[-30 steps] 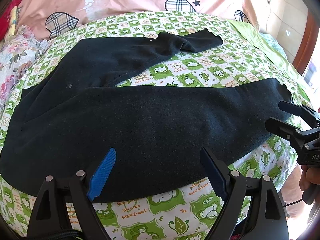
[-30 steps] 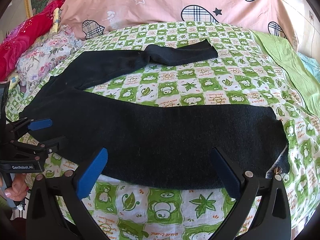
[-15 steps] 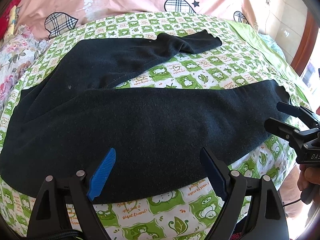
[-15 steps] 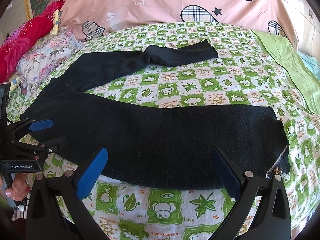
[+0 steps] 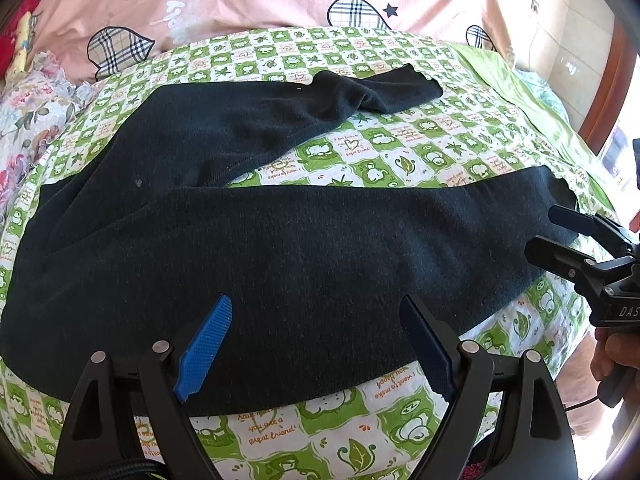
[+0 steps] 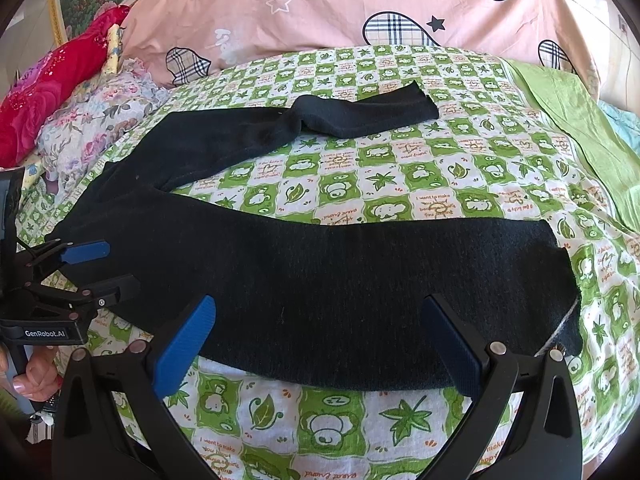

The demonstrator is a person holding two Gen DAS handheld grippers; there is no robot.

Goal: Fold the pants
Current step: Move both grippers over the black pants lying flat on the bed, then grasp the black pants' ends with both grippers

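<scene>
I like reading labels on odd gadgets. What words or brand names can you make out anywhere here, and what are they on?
"GenRobot.AI": on the left gripper, right wrist view.
"DAS", cut off by the picture edge: on the right gripper, left wrist view.
"I want to make you happy", "you are a great friend": printed on the green checked sheet.
Other sheet squares: too small to read.

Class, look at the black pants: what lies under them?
The black pants lie spread on the green checked sheet, which shows all around them. The sheet directly beneath is covered, so anything there stays hidden.

Ahead of the left gripper (image 5: 316, 344), matt, fuzzy knit cloth was seen in the pants (image 5: 304, 256), laid on a smooth printed cotton sheet (image 5: 360, 152). Ribbed plastic pads (image 5: 206, 344) were noted.
</scene>
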